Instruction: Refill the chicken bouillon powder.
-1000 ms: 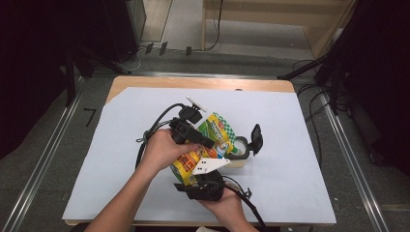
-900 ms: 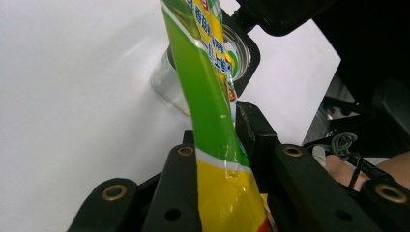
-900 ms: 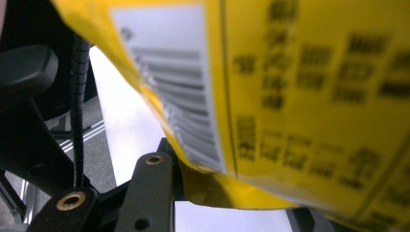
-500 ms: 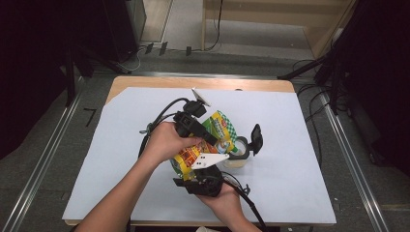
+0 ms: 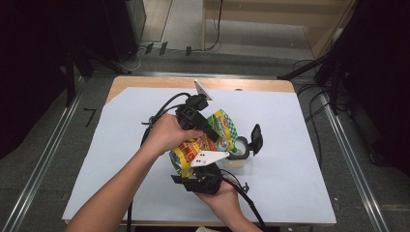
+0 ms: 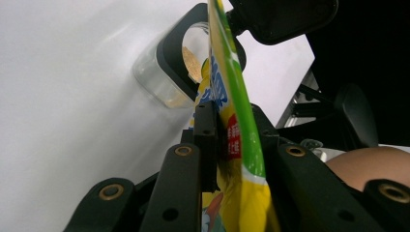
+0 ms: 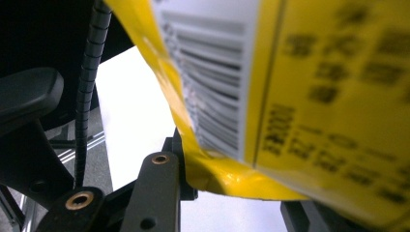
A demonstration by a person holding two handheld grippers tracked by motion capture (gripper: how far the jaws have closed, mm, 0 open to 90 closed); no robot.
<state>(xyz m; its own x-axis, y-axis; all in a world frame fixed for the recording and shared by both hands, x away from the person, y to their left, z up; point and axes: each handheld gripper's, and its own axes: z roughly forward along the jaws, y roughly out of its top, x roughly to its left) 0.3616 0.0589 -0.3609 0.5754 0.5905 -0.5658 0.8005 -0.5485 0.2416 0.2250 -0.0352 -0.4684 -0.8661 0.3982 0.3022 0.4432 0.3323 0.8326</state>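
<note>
Both claws are clamped on the bag [image 5: 205,140]: my left claw [image 5: 212,133] near its top, my right claw [image 5: 196,166] at its bottom. It hangs tilted over the jar [image 5: 238,151] on the desk [image 5: 121,159]. I judge pouring is underway; next, tip further, mouth over the jar.

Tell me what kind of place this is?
Probably a lab or data-recording workspace, not a kitchen: a table covered in white sheeting, cables running over the bare floor behind it, and dark stands around it. On it, two hand-held grippers hold a snack bag.
</note>
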